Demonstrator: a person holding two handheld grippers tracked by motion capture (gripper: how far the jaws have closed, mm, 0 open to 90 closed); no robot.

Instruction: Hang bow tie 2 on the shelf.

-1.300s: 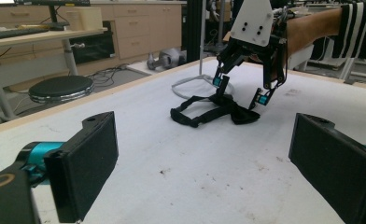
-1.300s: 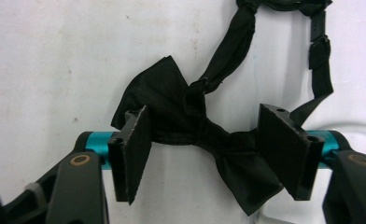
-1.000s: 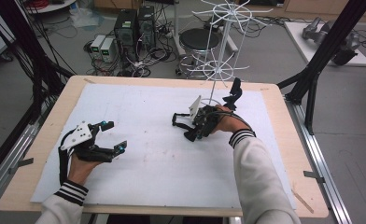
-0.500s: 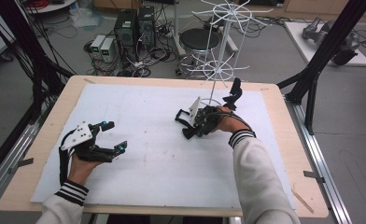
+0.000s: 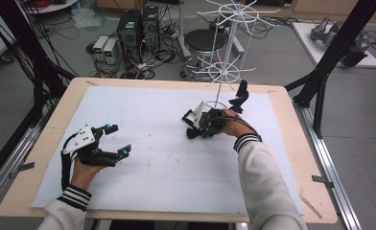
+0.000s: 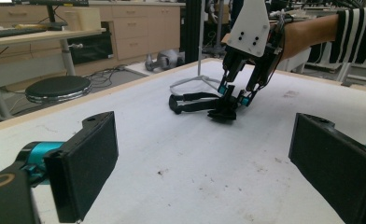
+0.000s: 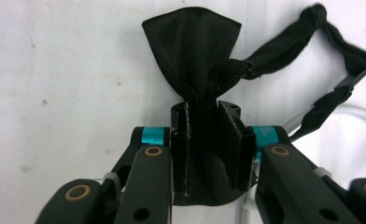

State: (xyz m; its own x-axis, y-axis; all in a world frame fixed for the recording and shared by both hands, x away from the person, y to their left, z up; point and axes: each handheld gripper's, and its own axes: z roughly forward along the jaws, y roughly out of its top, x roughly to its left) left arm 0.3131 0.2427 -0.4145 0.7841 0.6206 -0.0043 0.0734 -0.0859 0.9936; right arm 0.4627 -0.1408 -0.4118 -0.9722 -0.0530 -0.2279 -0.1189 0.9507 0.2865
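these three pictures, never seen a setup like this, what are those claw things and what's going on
A person sits at a table covered with a white sheet, holding a hand-operated gripper in each hand. The wide picture comes from a camera above the table. The other two come from small cameras riding on the grippers, looking along their black fingers.

The left gripper rests open with nothing between its fingers. The right gripper has just been closing and now pinches the knot of a black bow tie, whose strap lies looped on the sheet. Behind it stands a white wire display rack.
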